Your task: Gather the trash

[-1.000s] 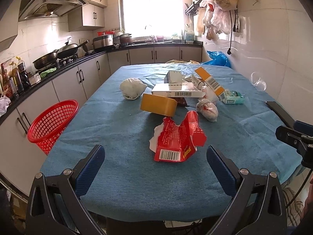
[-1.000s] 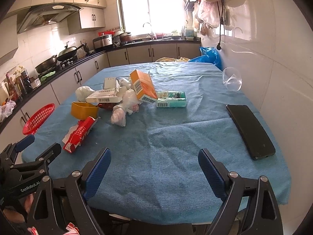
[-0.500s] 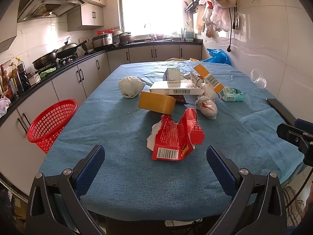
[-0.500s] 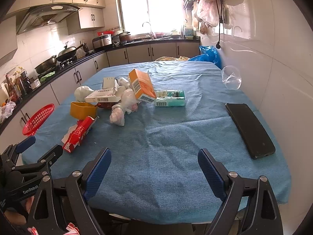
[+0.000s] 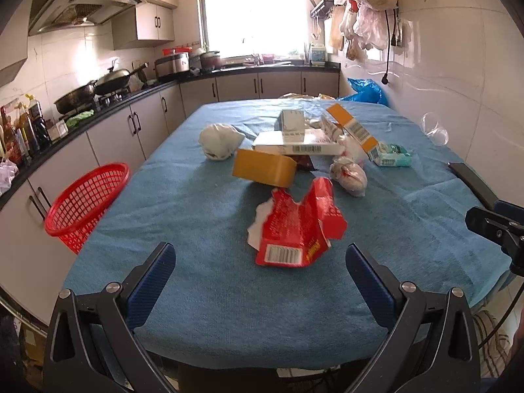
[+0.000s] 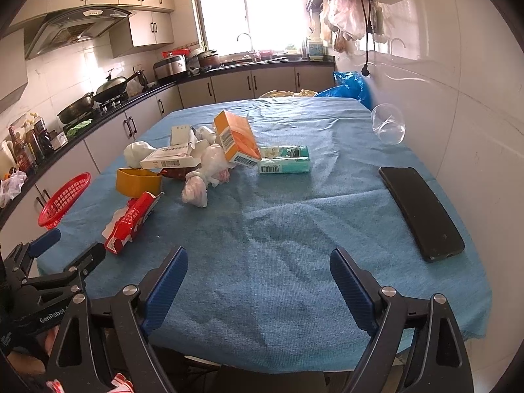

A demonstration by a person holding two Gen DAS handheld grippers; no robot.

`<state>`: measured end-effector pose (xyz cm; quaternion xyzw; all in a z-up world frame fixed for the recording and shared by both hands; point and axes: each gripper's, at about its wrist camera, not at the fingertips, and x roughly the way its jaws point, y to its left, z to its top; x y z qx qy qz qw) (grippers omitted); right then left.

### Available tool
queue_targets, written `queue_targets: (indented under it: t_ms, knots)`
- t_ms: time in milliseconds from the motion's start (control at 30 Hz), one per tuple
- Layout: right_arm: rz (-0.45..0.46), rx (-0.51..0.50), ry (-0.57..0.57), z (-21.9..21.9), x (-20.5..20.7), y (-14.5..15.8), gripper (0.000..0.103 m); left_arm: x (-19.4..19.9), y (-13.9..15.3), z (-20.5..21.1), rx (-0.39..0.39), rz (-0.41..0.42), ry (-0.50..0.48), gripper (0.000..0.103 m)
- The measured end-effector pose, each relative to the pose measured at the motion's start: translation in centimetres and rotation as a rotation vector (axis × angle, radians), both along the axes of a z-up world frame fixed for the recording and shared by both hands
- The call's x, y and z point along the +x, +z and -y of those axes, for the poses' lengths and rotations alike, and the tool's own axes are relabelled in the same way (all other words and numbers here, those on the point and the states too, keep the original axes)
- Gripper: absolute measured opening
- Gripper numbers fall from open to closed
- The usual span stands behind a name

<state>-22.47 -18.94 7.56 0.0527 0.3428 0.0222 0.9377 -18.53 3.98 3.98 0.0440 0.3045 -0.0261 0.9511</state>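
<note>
Hovering with jaws spread just short of the torn red wrapper [image 5: 296,229], the left gripper [image 5: 260,273] appears aligned for pickup; right gripper [image 6: 258,278] likewise spread, idle beside it.

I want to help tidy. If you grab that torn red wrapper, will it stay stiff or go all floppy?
The torn red wrapper probably crumples: its ragged top already bends and stands up unevenly. It looks thin, so likely very light. Pushed, it may slide on the blue cloth rather than roll.

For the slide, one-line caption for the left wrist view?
Open left gripper faces a torn red wrapper on the blue-clothed table; red basket at left.
</note>
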Motion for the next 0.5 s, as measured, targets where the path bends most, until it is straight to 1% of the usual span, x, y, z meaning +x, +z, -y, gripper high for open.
queue_targets:
  t_ms: [167, 233, 300, 367, 467, 500]
  knots:
    - [-0.005, 0.011, -0.005, 0.3, 0.1, -0.2, 0.092, 0.3, 0.5, -1.2, -0.027, 0.004, 0.011, 0.103]
    - [-0.010, 0.019, -0.010, 0.6, 0.3, -0.3, 0.092, 0.6, 0.6, -1.0, -0.034, -0.005, -0.011, 0.103]
    - [-0.012, 0.027, -0.017, 1.0, 0.4, -0.4, 0.092, 1.0, 0.9, -0.4, -0.041, -0.018, -0.042, 0.099]
    - [-0.010, 0.036, -0.025, 1.5, 0.5, -0.4, 0.092, 1.3, 1.2, 0.3, -0.036, -0.021, -0.069, 0.096]
    - [-0.009, 0.046, -0.038, 2.2, 0.7, -0.3, 0.091, 2.3, 1.2, 2.2, 0.000, -0.038, -0.127, 0.096]
    - [-0.013, 0.053, -0.037, 2.4, 0.9, -0.3, 0.089, 2.6, 1.1, 2.6, 0.008, -0.046, -0.133, 0.092]
